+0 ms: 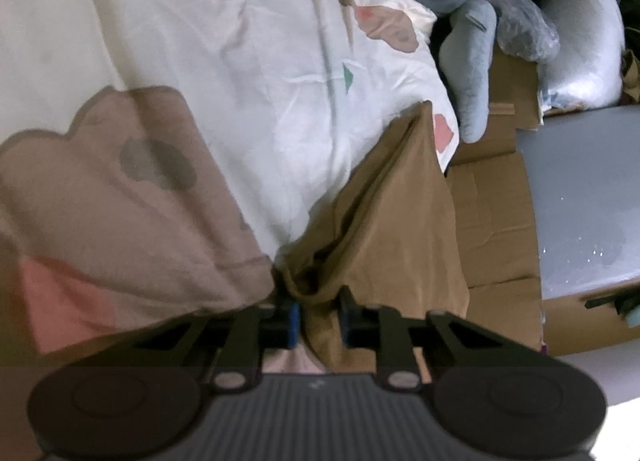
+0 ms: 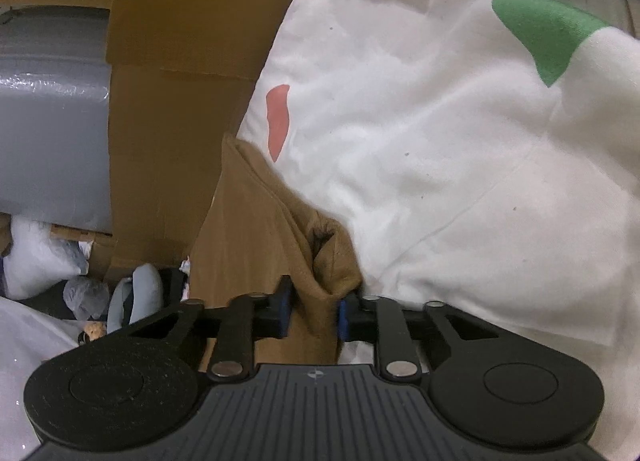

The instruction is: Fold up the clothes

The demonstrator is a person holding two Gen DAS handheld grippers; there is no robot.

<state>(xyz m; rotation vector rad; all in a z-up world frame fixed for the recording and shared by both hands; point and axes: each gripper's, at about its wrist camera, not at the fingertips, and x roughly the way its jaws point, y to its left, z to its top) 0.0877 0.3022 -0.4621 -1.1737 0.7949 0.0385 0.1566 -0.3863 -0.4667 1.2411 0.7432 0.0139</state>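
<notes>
Both tools pinched the brown cloth (image 1: 380, 221). The left tool (image 1: 318, 319) and right tool (image 2: 312, 315) each held one end, and the cloth stretched away along the bed (image 1: 260, 81) edge.

Both cams ride on the grippers, looking fwd along the fingers, tilted down; fisheye, edges bent. Left wrist view: left gripper (image 1: 318, 317) fills the bottom of frame, brown garment (image 1: 376, 221) pinched right at the lens, v. close. Beyond it the white printed quilt (image 1: 240, 61) runs up and away; cardboard (image 1: 492, 213) and a grey wrapped block (image 1: 584, 189) at right. Right wrist view: right gripper (image 2: 314, 315) at bottom, same brown garment (image 2: 256, 229) close-up; quilt (image 2: 440, 141) fills the right, cardboard (image 2: 160, 121) and grey block (image 2: 48, 121) at left. Shared: garment, quilt edge, cardboard, grey block, on mirrored sides, so the cams face roughly toward each other.
</notes>
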